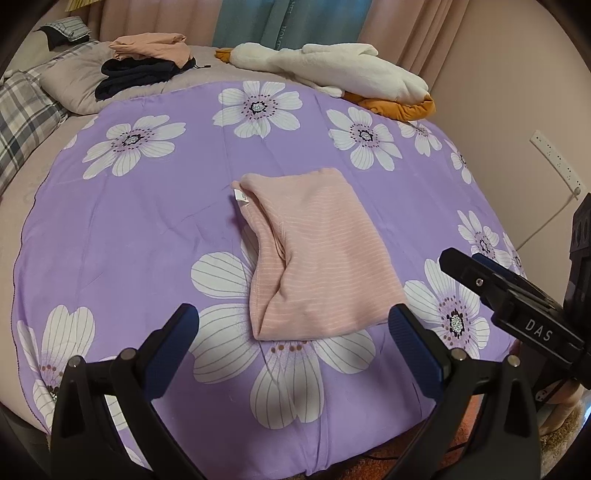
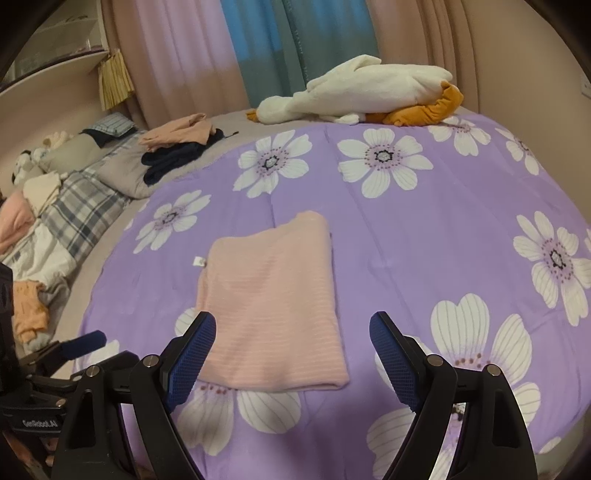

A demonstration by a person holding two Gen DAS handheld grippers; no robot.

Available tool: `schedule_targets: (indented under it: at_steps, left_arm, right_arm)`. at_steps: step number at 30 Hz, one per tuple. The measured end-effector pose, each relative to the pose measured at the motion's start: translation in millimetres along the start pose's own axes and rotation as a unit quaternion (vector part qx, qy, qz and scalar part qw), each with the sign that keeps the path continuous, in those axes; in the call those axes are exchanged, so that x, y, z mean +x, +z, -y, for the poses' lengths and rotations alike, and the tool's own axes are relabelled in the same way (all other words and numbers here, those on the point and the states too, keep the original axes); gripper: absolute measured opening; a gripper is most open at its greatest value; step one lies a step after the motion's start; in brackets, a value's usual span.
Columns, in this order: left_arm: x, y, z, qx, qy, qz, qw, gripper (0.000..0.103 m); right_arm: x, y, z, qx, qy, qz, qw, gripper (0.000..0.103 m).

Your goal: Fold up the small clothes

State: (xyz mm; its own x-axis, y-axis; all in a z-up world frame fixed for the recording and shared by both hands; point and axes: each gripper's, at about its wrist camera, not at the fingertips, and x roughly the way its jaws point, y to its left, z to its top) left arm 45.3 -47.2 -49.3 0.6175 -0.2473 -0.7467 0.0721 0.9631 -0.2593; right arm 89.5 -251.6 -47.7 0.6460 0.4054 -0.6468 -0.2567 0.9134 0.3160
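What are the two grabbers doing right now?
Left gripper: open, holding nothing.
Right gripper: open, holding nothing; pink garment lies on the bed.

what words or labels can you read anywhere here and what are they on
"DAS": white letters on the black body of the right gripper, seen from the left wrist.
"GenRobot.AI": on the black body of the left gripper, seen from the right wrist.
White tag on the folded pink garment: too small to read.
Lettering on the blue curtain: too blurred to read.

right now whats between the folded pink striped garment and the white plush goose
Only bare purple floral quilt lies between the folded pink striped garment and white plush goose, clearest in the right wrist view.
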Motion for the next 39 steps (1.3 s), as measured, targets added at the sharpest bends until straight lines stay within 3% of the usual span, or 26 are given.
schedule_targets:
  at_steps: [39]
  left_arm:
    - [-0.7, -3.0, 7.1, 0.008, -0.011, -0.004, 0.9999, 0.102]
  right_arm:
    - [2.8, -3.7, 1.7, 0.004, 0.005, -0.009, 1.0, 0.085]
